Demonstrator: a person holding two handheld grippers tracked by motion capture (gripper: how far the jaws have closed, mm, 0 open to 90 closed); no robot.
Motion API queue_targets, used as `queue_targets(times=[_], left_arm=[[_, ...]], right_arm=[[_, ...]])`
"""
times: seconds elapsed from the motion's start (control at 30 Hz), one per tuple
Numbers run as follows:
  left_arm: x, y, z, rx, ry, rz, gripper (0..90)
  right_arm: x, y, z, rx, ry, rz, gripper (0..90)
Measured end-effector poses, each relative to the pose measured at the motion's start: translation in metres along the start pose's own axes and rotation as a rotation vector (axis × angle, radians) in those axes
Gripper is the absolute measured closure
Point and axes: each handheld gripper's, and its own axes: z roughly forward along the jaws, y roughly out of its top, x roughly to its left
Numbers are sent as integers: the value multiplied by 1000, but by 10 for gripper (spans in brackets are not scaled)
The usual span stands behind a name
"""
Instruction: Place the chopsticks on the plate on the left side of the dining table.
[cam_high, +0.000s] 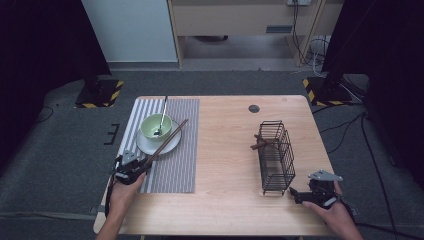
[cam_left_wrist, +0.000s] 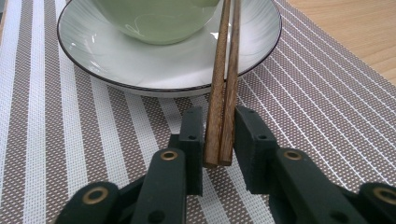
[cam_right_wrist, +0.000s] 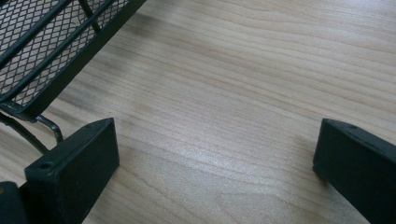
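Your left gripper (cam_left_wrist: 219, 140) pinches two wooden chopsticks (cam_left_wrist: 223, 79) leaning on one white plate (cam_left_wrist: 93, 51) under one green bowl (cam_high: 156, 125); one spoon (cam_high: 162, 116) sits inside. Your right gripper (cam_right_wrist: 215, 158) gapes wide, empty, beside one wire basket (cam_high: 275, 155). Striped placemat (cam_high: 175, 165), wooden table (cam_high: 225, 145), grey carpet (cam_high: 65, 150).

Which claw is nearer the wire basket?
Right. The right claw sits open just beside the wire basket near end; the left claw is across the table, gripping chopsticks.

Right hand-held gripper (cam_right_wrist: 215, 163), jaws spread wide above bare pale-wood worktop (cam_right_wrist: 243, 84). Corner of black wire-mesh basket (cam_right_wrist: 56, 51) at upper left, just beside left jaw, thin wire foot beneath.
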Motion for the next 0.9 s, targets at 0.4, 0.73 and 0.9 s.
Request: queue_targets(times=[0.4,0.73,0.9], left_arm=[[3,-2,-3,-1,-7,0,736],[4,-2,-1,-6,39,-10,572],[6,-3,-1,-10,64,-7,527]], right_arm=[[0,0,0,0,0,0,4],[0,0,0,0,0,0,4],[0,0,0,0,0,-1,4]])
